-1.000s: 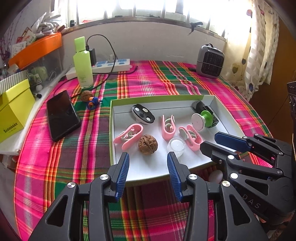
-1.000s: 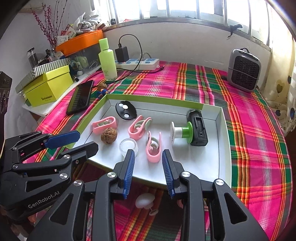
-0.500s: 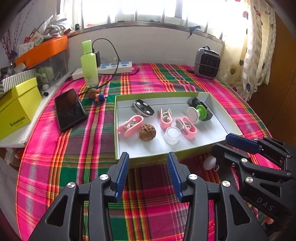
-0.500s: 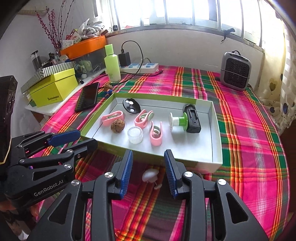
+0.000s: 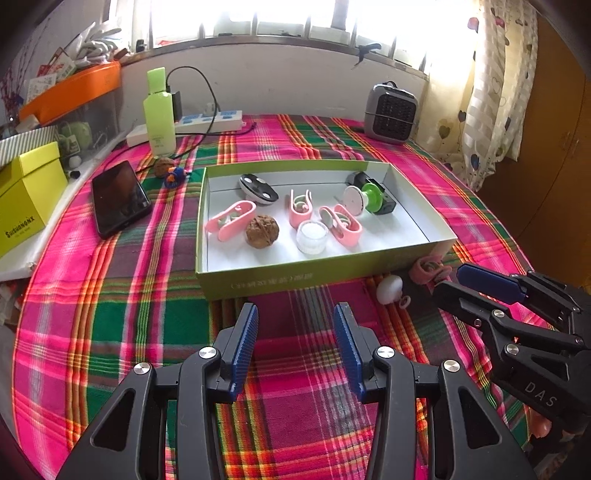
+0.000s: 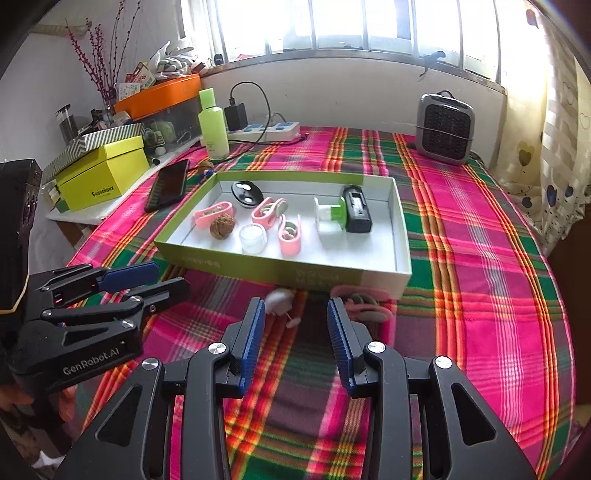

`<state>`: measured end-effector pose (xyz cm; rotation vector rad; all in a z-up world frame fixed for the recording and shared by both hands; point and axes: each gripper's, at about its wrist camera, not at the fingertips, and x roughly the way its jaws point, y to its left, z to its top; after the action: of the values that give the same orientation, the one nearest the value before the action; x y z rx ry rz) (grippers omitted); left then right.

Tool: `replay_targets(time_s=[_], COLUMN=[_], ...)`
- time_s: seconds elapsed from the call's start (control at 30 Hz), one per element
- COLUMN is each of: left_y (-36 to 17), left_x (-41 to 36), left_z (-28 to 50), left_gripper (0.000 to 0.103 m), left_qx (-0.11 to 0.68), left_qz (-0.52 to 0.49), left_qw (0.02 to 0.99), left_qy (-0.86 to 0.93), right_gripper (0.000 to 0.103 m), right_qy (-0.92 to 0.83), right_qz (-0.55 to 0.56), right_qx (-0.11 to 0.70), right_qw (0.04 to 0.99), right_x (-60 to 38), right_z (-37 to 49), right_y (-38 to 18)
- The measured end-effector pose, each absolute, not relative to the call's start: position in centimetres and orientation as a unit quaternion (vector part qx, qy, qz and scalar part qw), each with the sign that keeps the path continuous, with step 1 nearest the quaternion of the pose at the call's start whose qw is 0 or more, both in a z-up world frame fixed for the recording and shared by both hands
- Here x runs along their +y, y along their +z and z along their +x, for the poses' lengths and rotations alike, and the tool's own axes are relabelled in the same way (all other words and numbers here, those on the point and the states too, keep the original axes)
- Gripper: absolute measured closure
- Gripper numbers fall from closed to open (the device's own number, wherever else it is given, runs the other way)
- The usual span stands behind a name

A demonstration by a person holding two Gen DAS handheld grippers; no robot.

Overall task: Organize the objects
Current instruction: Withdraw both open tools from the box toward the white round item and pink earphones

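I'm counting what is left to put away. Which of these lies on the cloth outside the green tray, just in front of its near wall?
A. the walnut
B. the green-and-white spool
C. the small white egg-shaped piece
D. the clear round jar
C: the small white egg-shaped piece lies on the tablecloth before the green tray's near wall; the other three sit inside.

Shallow green-walled box [image 5: 258, 282] holds three pink clips [image 5: 229, 219], a walnut [image 5: 262, 231], a clear jar [image 5: 312, 236]; white knob [image 5: 388, 290] and a fourth pink clip [image 5: 428, 269] lie outside on the cloth.

Bright backlight from blown-out window [image 6: 369, 26], fisheye-curved dark corners, sharp focus.
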<state>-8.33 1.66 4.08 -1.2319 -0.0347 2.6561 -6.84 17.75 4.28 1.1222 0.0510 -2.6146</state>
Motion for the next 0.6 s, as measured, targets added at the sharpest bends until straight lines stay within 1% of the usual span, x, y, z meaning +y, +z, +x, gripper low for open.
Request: replay_targets(time_s=[0.23, 0.6], left_y=[3.3, 2.5], left_x=[2.7, 4.9], left_z=[-8.1, -9.3], left_gripper=[0.061, 0.057], left_qx=[-0.016, -0.032], left_qz=[-0.427, -0.440], left_qw=[0.124, 0.161], left_qy=[0.896, 0.883], right_gripper=[0.066, 0.066], right_qy=[-0.910, -0.908], right_qz=[0.397, 0.409], right_qx=[0.016, -0.003], right_qw=[0.122, 0.094], right_x=[19.6, 22.7], right_z=[-6.4, -6.4], right_y=[3.5, 2.3])
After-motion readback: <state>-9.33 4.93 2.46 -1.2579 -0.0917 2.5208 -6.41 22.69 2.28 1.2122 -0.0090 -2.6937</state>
